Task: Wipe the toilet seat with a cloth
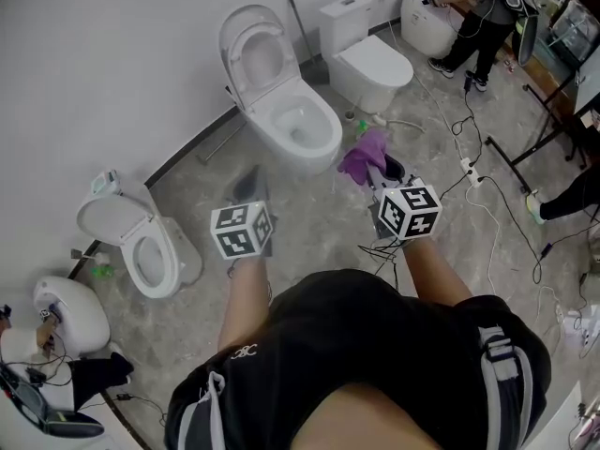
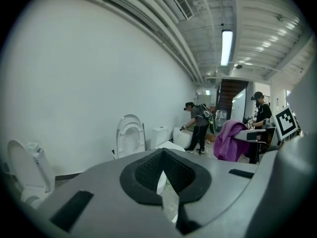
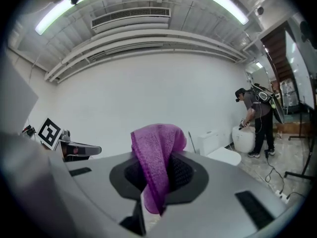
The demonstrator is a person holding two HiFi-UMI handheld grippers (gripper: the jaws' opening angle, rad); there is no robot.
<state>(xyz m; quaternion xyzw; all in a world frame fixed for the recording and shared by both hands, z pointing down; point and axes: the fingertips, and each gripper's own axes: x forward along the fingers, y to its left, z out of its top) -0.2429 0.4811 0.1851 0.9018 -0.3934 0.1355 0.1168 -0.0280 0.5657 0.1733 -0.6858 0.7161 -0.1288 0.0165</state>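
A white toilet point(image 1: 298, 125) with its lid raised stands against the wall, straight ahead of me on the grey floor. My right gripper point(image 1: 376, 170) is shut on a purple cloth point(image 1: 364, 155), which hangs bunched from the jaws just right of the bowl. In the right gripper view the cloth point(image 3: 156, 155) drapes over the closed right gripper point(image 3: 153, 195). My left gripper point(image 1: 249, 186) is held in the air short of the toilet, shut with nothing in it. The left gripper point(image 2: 162, 182) looks towards the raised lid point(image 2: 130, 135) from a distance.
A second toilet point(image 1: 371, 66) with its lid closed stands to the right, and a third toilet point(image 1: 141, 249) with its lid open to the left. Cables point(image 1: 478, 195) trail over the floor at the right. A person point(image 1: 487, 7) works at another toilet at the back right.
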